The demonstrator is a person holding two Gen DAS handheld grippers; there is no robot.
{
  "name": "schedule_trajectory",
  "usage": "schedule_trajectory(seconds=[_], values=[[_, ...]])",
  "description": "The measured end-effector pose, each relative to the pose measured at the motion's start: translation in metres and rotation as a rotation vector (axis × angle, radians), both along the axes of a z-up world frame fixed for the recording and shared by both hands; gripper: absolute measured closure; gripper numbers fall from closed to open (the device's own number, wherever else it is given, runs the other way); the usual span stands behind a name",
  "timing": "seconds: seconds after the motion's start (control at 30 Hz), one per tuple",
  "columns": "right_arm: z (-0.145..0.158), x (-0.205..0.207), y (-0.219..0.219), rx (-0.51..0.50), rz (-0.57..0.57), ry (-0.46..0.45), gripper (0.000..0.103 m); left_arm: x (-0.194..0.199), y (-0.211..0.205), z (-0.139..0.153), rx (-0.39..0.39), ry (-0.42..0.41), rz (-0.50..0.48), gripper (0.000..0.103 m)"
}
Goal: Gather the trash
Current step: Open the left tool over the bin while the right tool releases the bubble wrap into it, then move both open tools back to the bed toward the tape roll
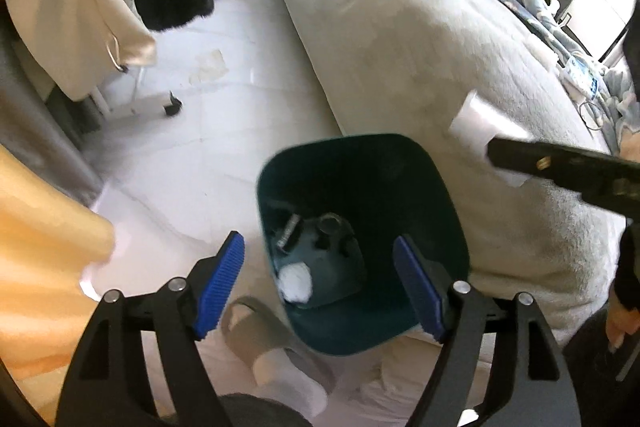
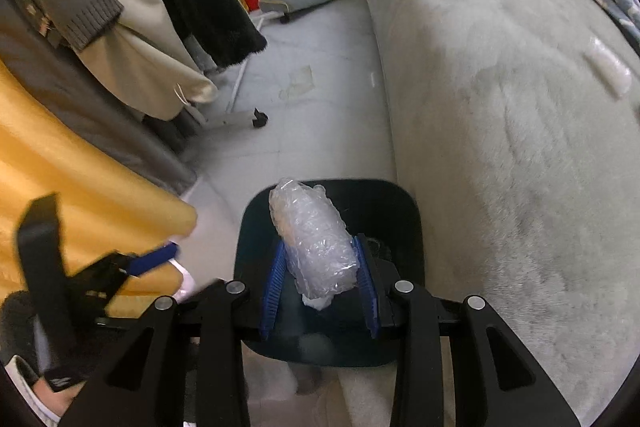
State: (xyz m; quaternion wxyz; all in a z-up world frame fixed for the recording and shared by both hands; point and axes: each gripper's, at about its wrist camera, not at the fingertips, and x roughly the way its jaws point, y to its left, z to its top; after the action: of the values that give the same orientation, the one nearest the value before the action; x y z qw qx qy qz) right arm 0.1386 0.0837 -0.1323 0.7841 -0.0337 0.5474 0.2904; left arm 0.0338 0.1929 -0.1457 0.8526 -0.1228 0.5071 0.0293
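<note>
A dark teal trash bin (image 1: 440, 227) stands on the floor against the bed; a white crumpled wad (image 1: 296, 281) and some dark items lie in it. My left gripper (image 1: 320, 275) is open and empty above the bin's near rim. My right gripper (image 2: 320, 287) is shut on a clear crumpled plastic wrap (image 2: 312, 239) and holds it over the bin (image 2: 404, 211). In the left wrist view the right gripper (image 1: 496, 151) comes in from the right with the pale wrap (image 1: 472, 125) blurred at its tip. The left gripper's finger (image 2: 154, 261) shows at left in the right wrist view.
A grey fleece-covered bed (image 1: 420, 39) fills the right side, with a small clear wrapper (image 2: 608, 71) lying on it. Hanging coats (image 2: 160, 7) and a rolling rack foot (image 2: 259, 119) stand at left. A yellow cloth (image 1: 40, 219) hangs near left. My slippered foot (image 1: 276, 351) is beside the bin.
</note>
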Motion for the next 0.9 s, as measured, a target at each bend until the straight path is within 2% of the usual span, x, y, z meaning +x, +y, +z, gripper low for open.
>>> schedule_trajectory(seconds=[0.2, 0.43, 0.6, 0.7, 0.73, 0.77, 0.83, 0.9], values=[[-0.040, 0.002, 0.013, -0.077, 0.011, 0.077, 0.068, -0.008, 0.012, 0.014, 0.031, -0.060, -0.003, 0.033], [-0.073, -0.009, 0.035, -0.171, 0.086, 0.109, 0.068, -0.018, 0.018, 0.036, 0.048, -0.154, -0.012, 0.041], [-0.092, -0.013, 0.041, -0.206, 0.111, 0.130, 0.067, -0.019, 0.022, 0.042, 0.052, -0.181, -0.007, 0.050], [-0.101, -0.013, 0.041, -0.231, 0.126, 0.136, 0.067, -0.018, 0.023, 0.043, 0.052, -0.182, -0.013, 0.050], [-0.102, -0.014, 0.040, -0.230, 0.129, 0.134, 0.061, -0.018, 0.023, 0.044, 0.049, -0.190, -0.013, 0.050], [-0.101, -0.013, 0.039, -0.230, 0.128, 0.132, 0.047, -0.019, 0.023, 0.047, 0.045, -0.200, -0.011, 0.050], [-0.099, -0.013, 0.037, -0.240, 0.122, 0.119, 0.035, -0.020, 0.021, 0.054, 0.044, -0.225, -0.006, 0.050], [-0.095, -0.014, 0.033, -0.237, 0.117, 0.113, 0.034, -0.021, 0.019, 0.062, 0.053, -0.257, -0.007, 0.050]])
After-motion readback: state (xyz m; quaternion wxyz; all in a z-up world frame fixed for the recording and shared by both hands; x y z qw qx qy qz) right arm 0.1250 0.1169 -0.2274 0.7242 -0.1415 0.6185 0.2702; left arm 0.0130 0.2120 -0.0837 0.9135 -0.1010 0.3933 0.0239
